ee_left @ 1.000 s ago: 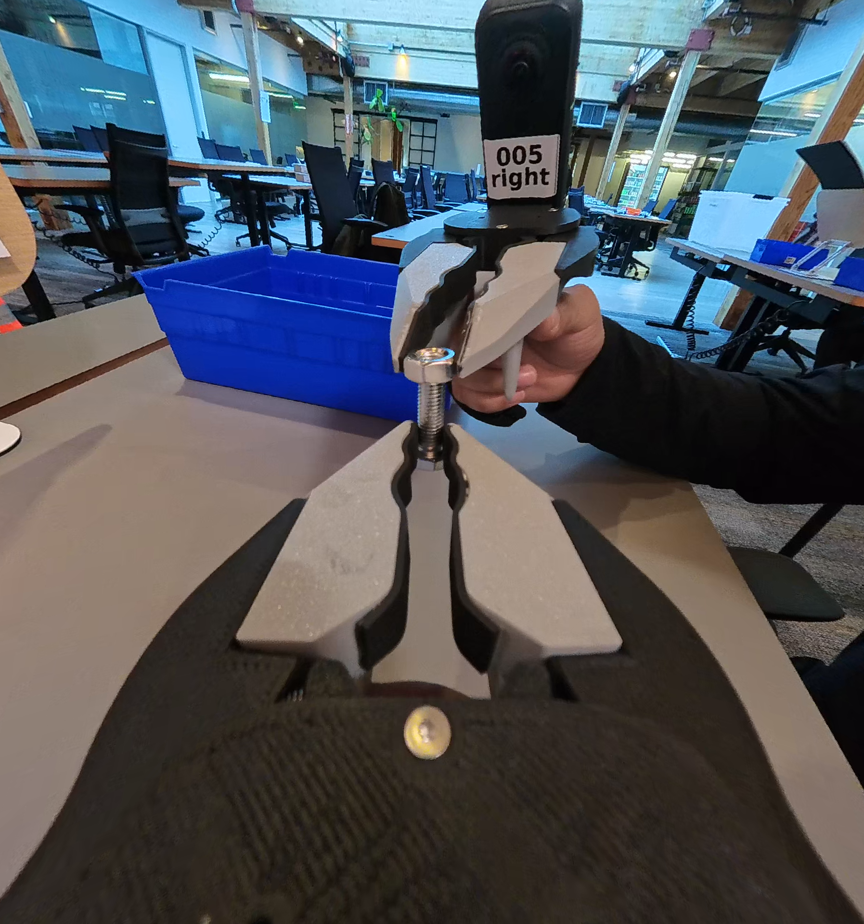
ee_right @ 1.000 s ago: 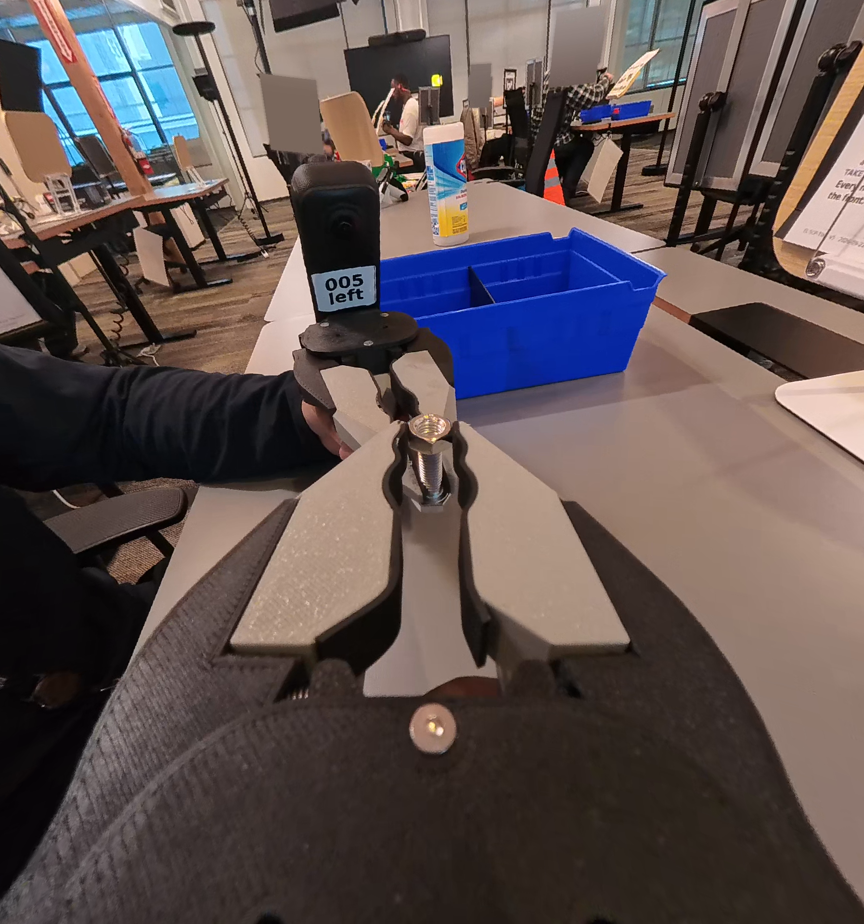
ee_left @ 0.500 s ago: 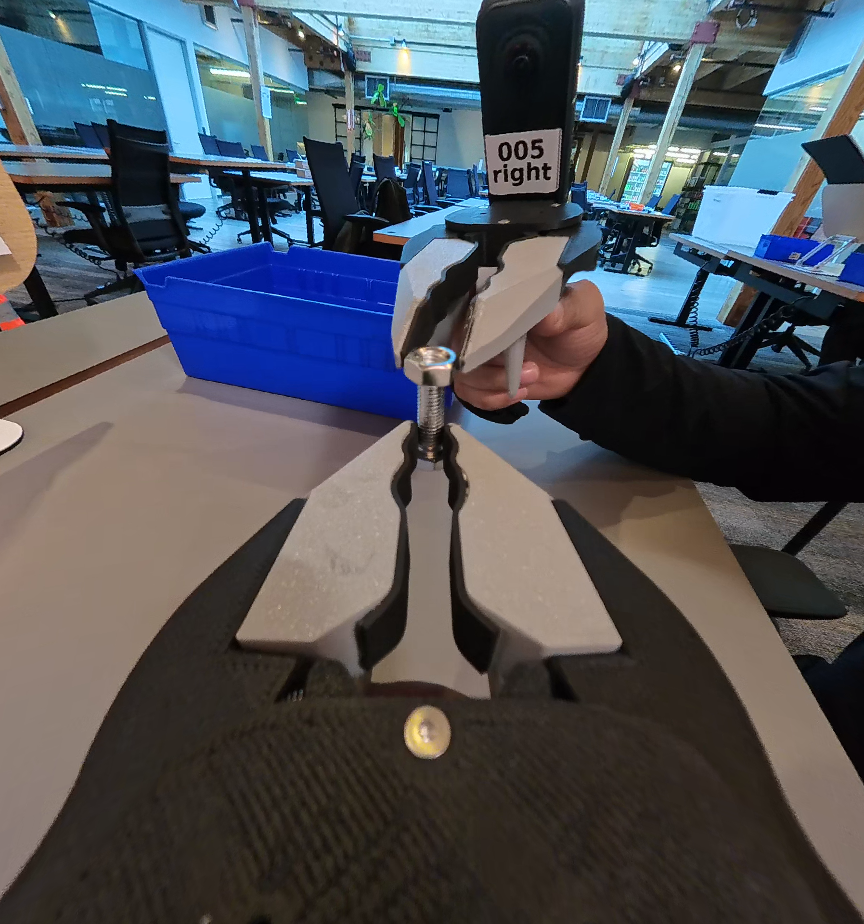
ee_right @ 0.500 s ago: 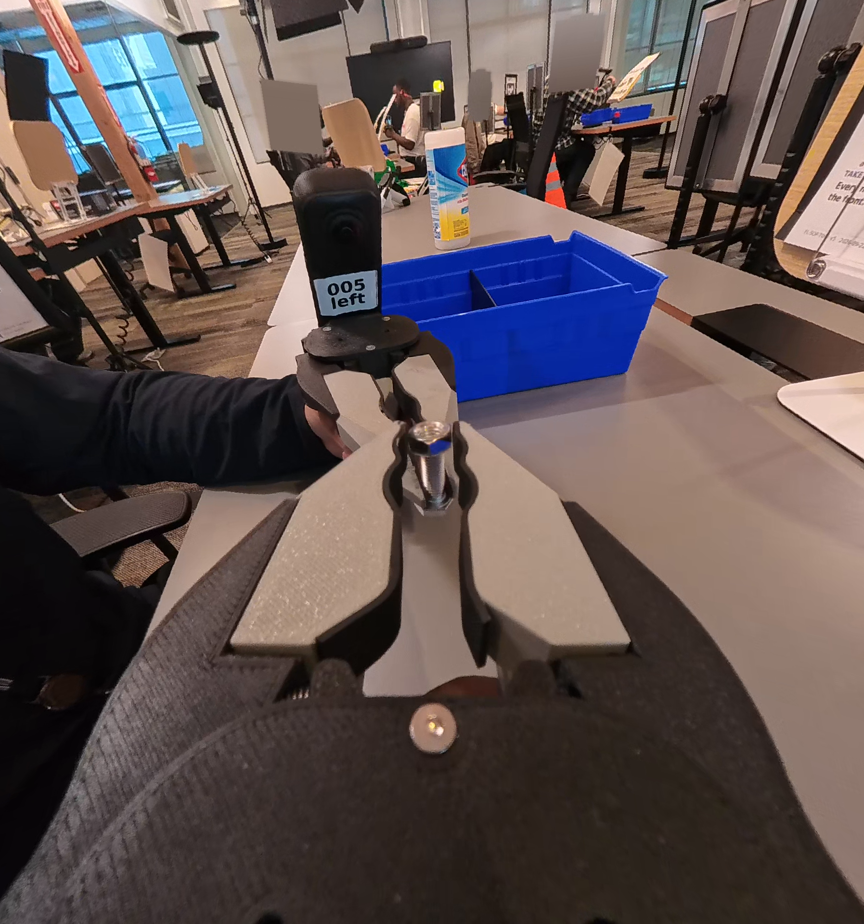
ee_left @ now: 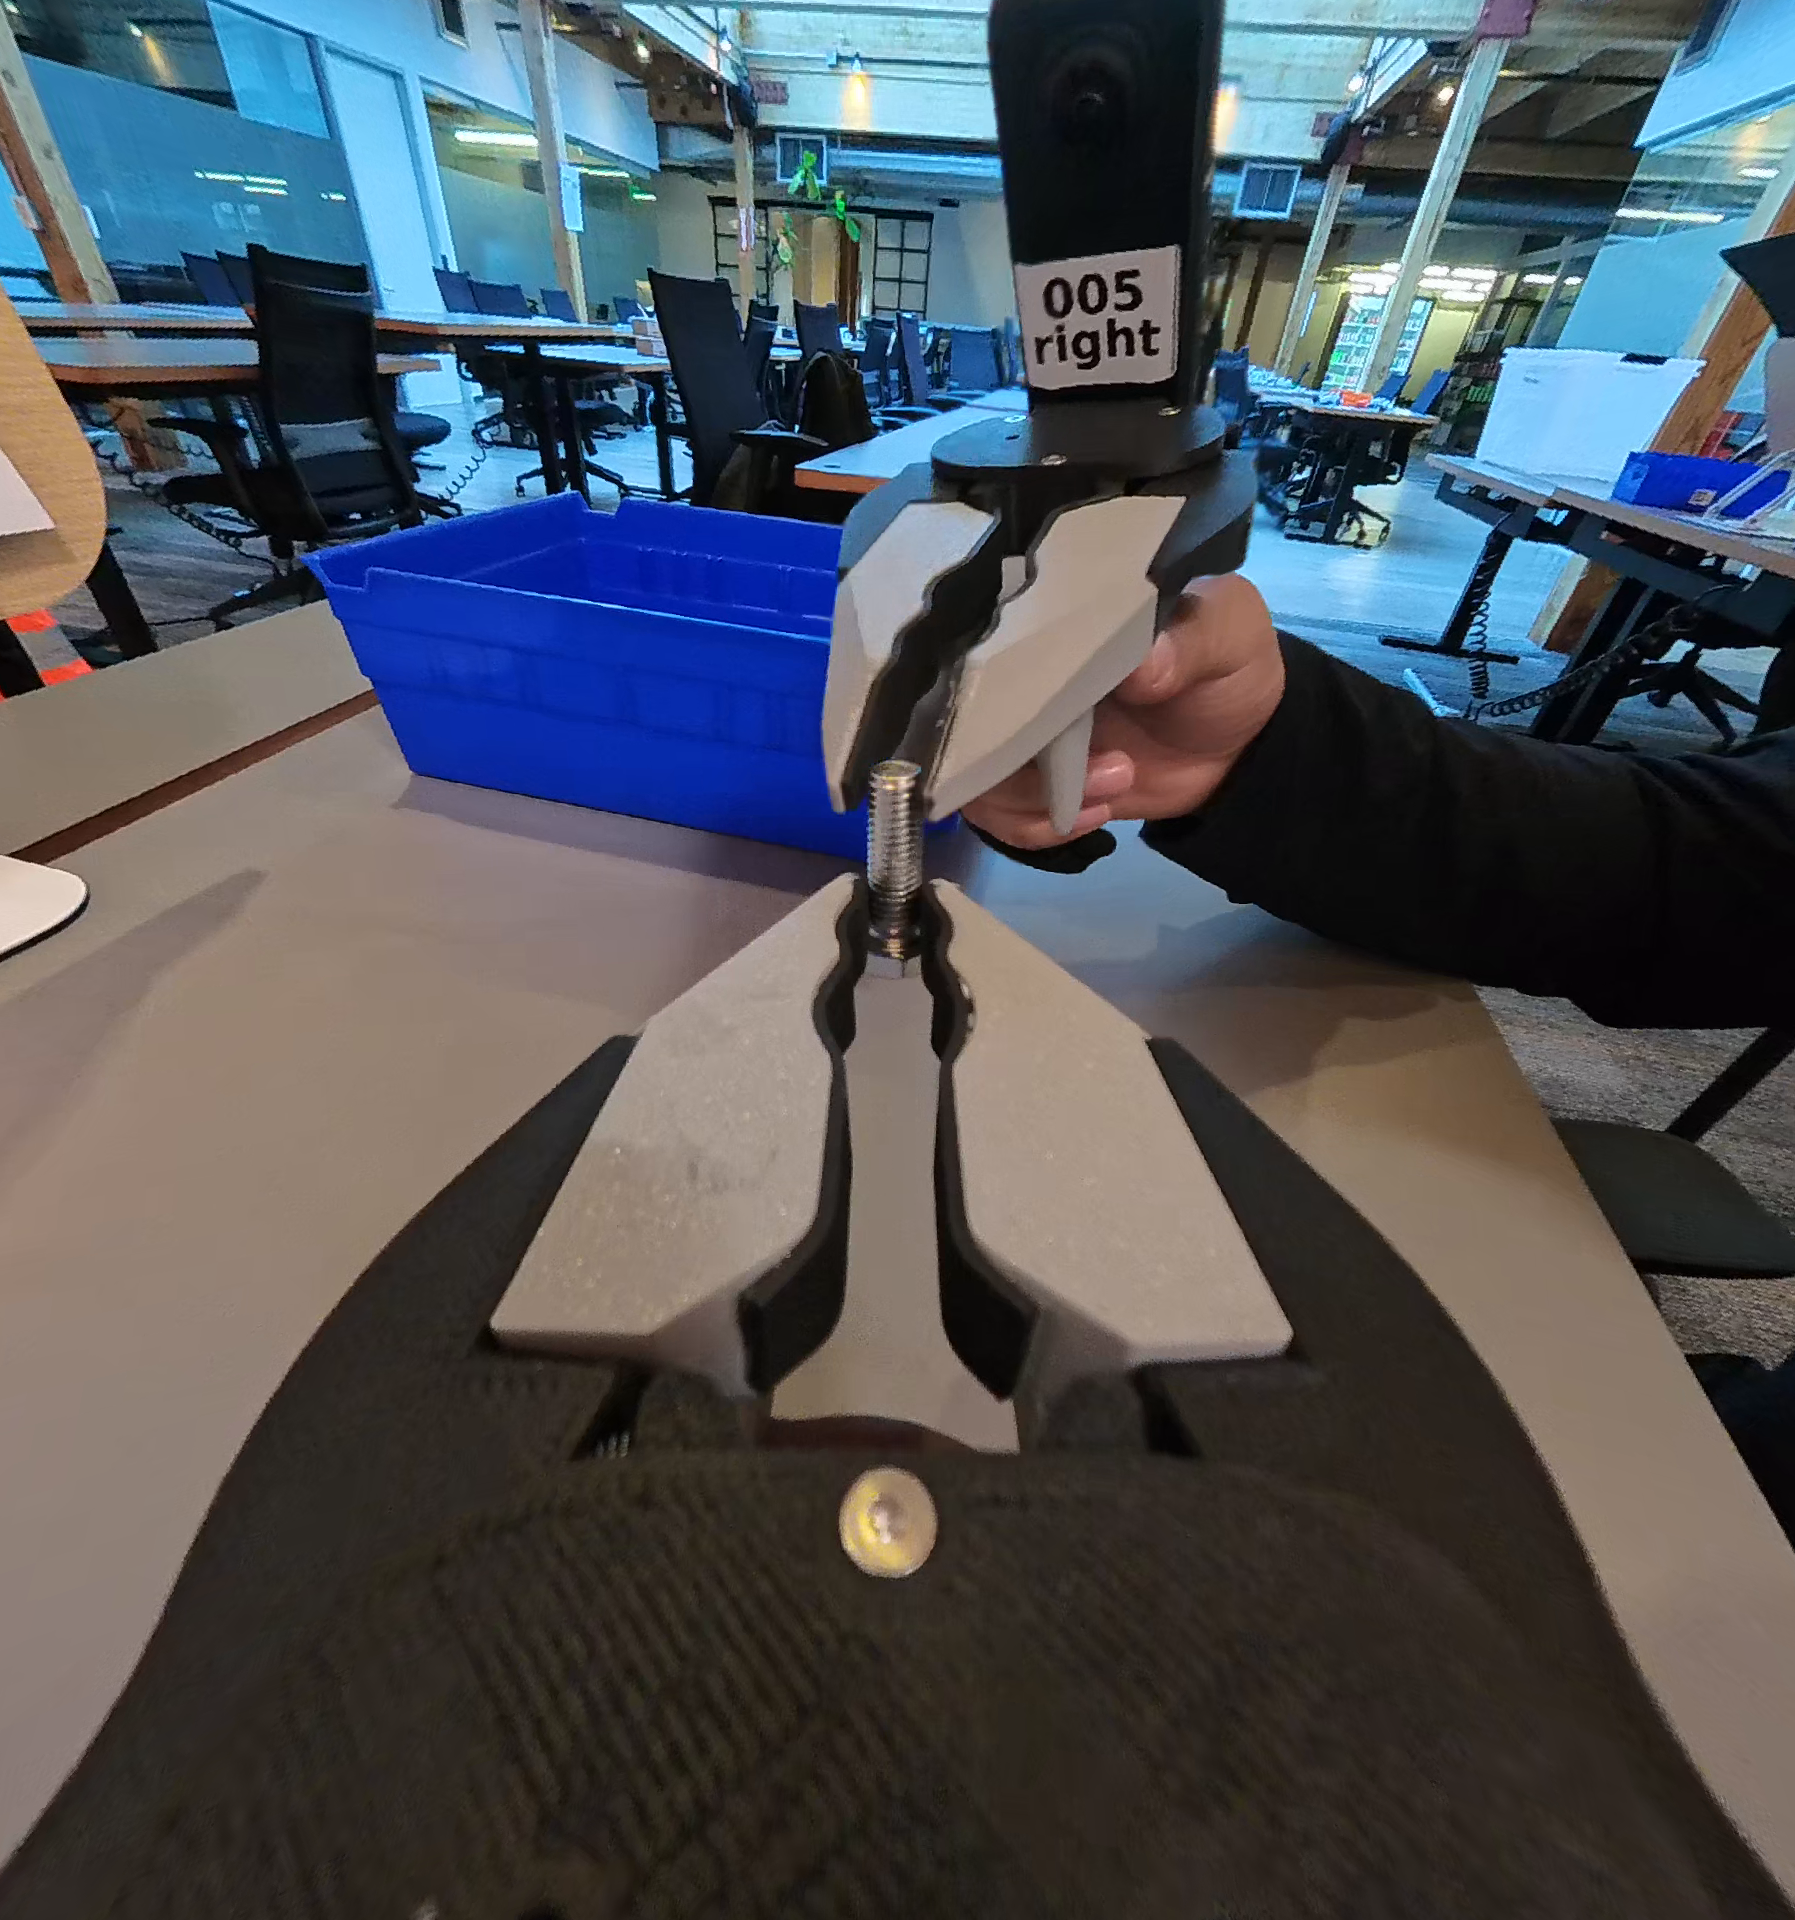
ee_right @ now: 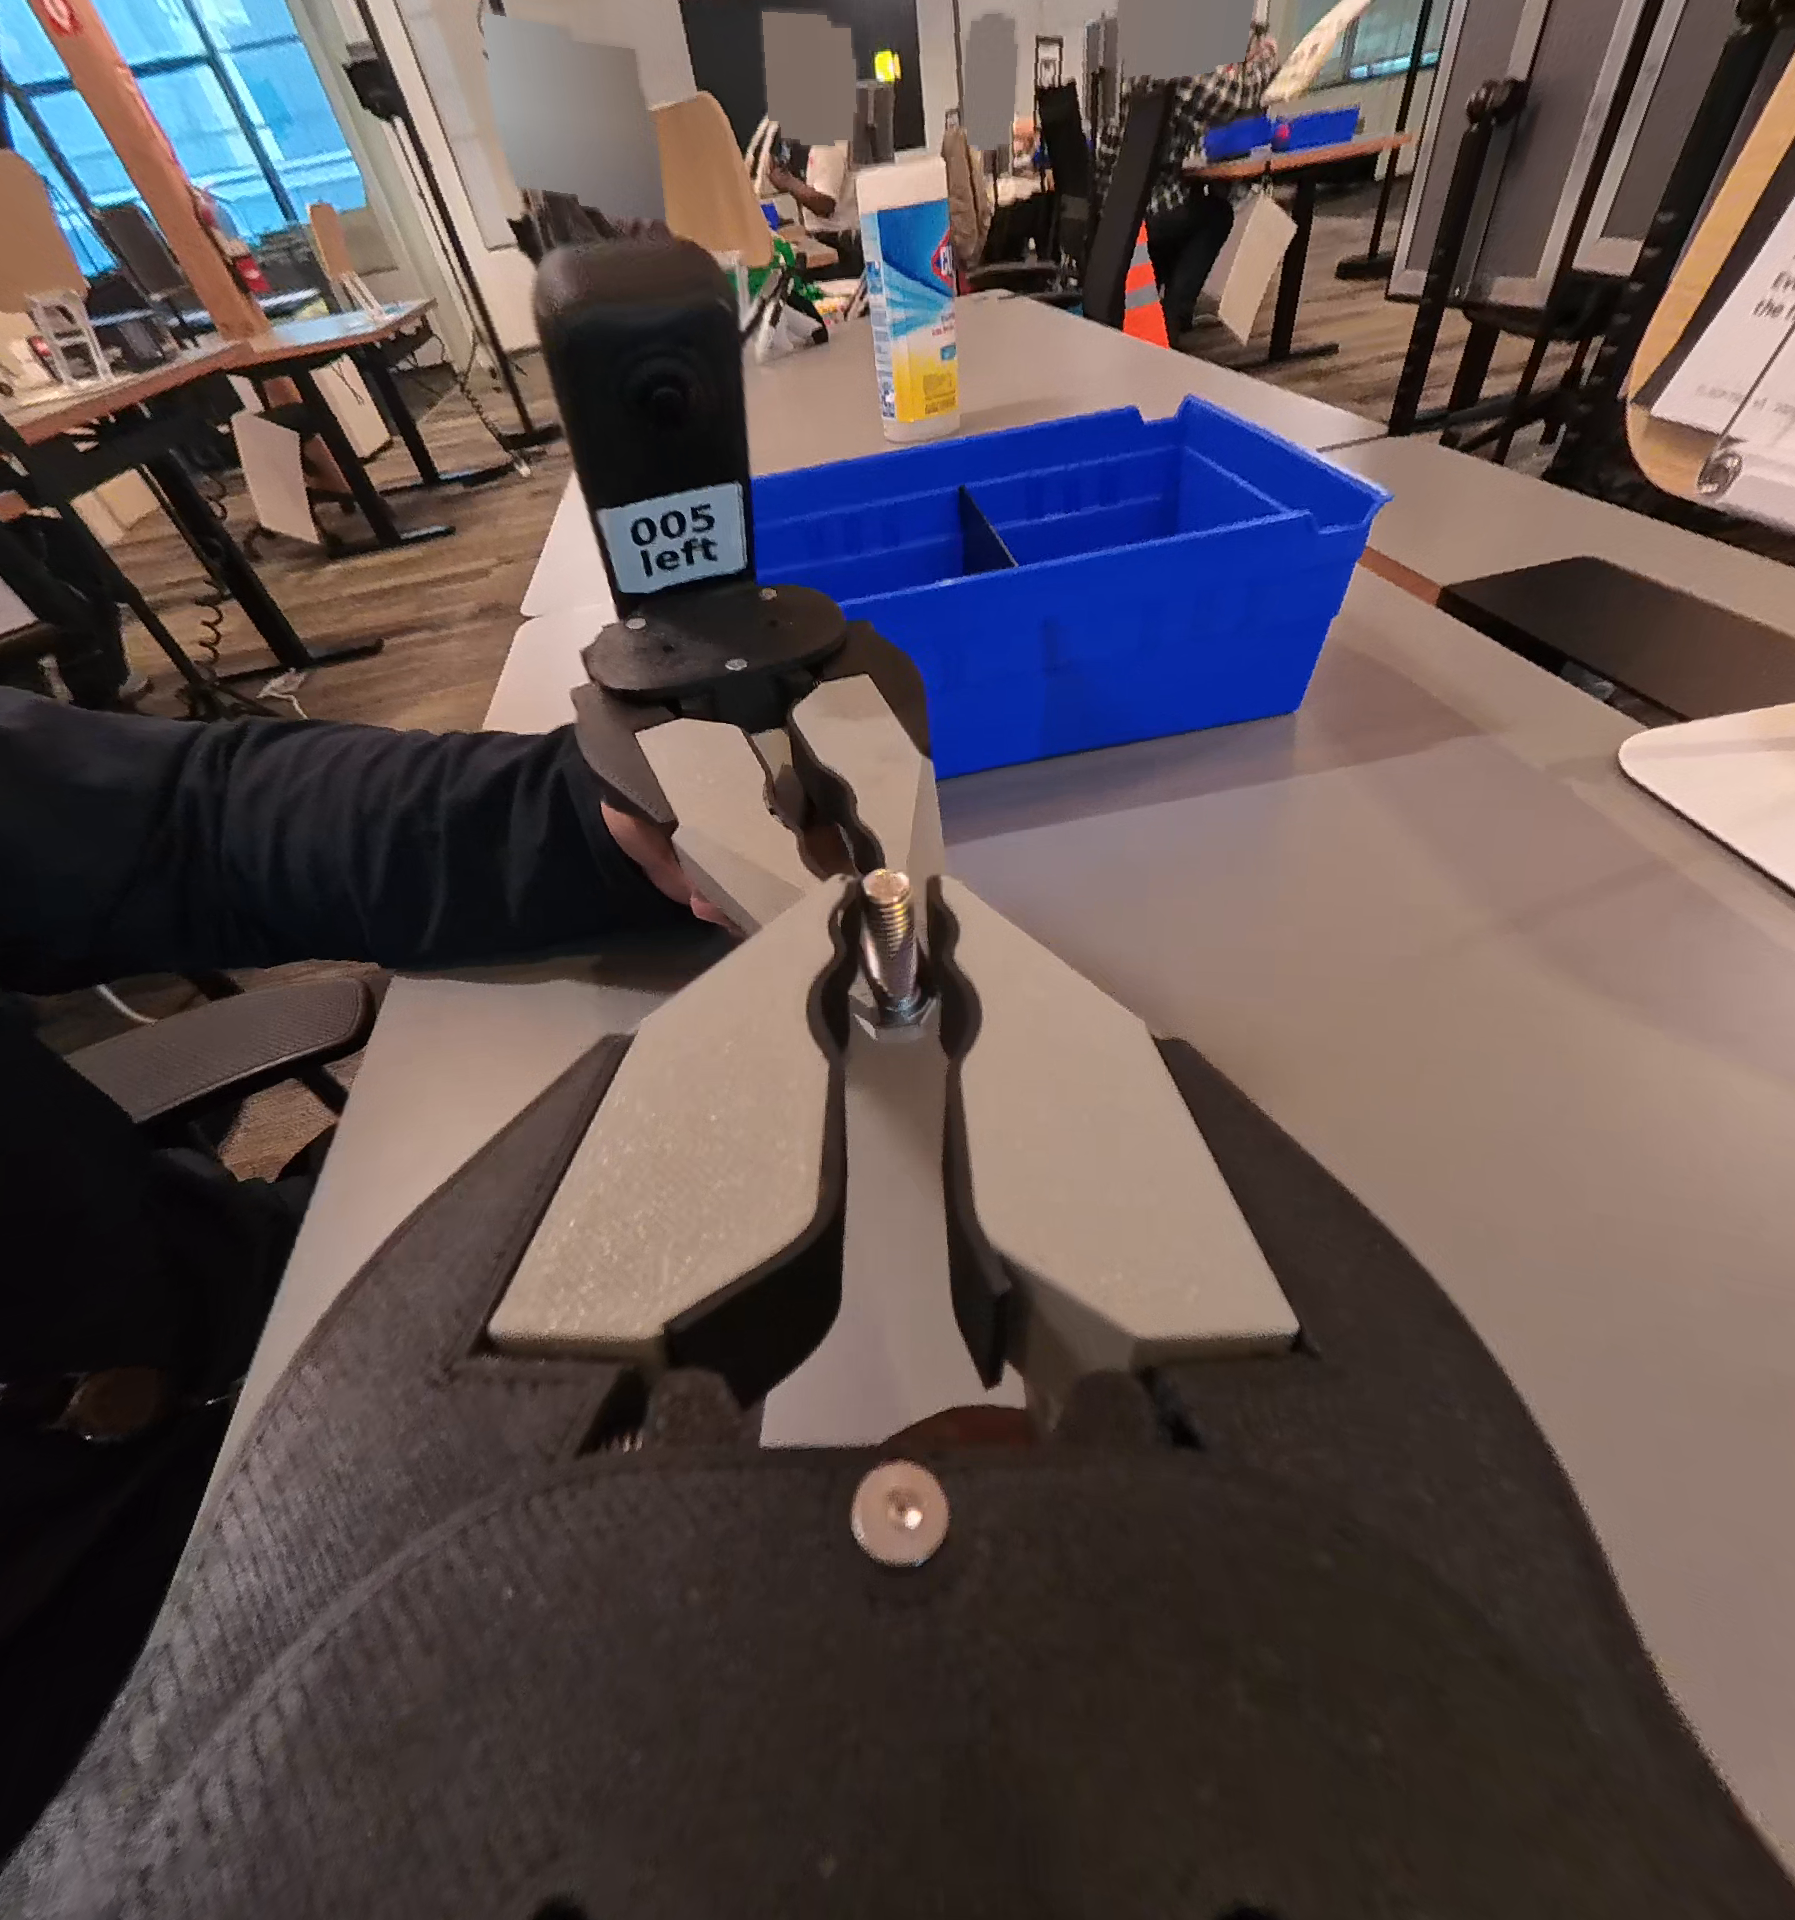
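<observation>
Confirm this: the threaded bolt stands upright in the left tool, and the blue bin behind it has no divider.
Wrong on the divider. The right wrist view shows a dark divider splitting the blue bin into compartments. The rest holds: the threaded bolt stands upright in the left tool.

An open-plan office. Rows of desks [ee_left: 498, 358] and black chairs [ee_left: 327, 395] fill the hall at ten o'clock. Glass walls [ee_left: 197, 177] behind.
</observation>
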A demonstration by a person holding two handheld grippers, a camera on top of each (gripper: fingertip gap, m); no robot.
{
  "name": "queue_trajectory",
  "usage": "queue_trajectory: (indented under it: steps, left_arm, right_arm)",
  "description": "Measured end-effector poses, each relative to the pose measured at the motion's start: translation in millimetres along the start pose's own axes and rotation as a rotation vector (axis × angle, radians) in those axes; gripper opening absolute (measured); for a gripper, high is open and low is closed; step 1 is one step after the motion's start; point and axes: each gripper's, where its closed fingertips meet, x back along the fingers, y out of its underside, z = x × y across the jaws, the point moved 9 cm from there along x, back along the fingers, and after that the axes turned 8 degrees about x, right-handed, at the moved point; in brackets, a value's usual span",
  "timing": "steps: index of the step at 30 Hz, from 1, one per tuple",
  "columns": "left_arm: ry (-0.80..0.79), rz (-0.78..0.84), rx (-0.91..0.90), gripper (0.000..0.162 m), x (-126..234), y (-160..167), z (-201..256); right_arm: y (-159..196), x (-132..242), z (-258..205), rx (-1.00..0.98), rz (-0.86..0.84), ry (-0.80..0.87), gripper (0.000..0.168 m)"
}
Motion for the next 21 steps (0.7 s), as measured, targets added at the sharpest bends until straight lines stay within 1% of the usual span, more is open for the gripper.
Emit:
queue_trajectory:
  steps: [2, 4, 6, 8, 10, 11, 14, 17, 19, 21]
  left_arm:
    - [-0.02, -0.013, -0.013, 0.006, -0.2, 0.7, -0.7]
    - [-0.051, -0.012, -0.009, 0.007, 1.4, 0.3, -4.5]
    - [-0.132, -0.003, 0.008, 0.007, 4.6, -0.6, -12.8]
    - [-0.23, 0.007, 0.042, 0.007, 10.1, -1.2, -24.2]
    - [-0.325, 0.033, 0.063, 0.007, 17.4, -2.9, -34.0]
    - [-0.353, 0.047, 0.075, 0.007, 20.8, -3.9, -37.4]
    - [-0.345, 0.098, 0.125, 0.007, 26.6, -7.5, -40.5]
    - [-0.366, 0.101, 0.108, 0.006, 28.8, -9.1, -41.0]
    - [-0.372, 0.097, 0.097, 0.007, 28.9, -9.4, -40.3]
    - [-0.376, 0.099, 0.099, 0.006, 28.8, -9.8, -39.9]
  right_arm:
    - [1.1, 0.7, 2.4, -0.006, -0.014, 0.015, 0.01]
    - [-1.4, 5.8, 6.2, -0.012, 0.017, 0.053, 0.009]
    - [-3.4, 12.6, 13.2, -0.031, 0.048, 0.129, 0.008]
    - [1.3, 16.0, 22.7, -0.043, 0.0, 0.248, 0.016]
    - [9.9, 13.1, 28.4, -0.04, -0.091, 0.318, 0.02]
    - [13.5, 9.9, 29.0, -0.038, -0.122, 0.326, 0.021]
    - [22.1, -3.7, 25.1, -0.038, -0.173, 0.293, 0.025]
    - [33.6, -21.9, 17.5, -0.029, -0.234, 0.235, 0.027]
    - [44.4, -35.8, 11.3, -0.002, -0.308, 0.196, 0.025]
    - [55.2, -49.2, 6.6, 0.044, -0.387, 0.193, 0.024]
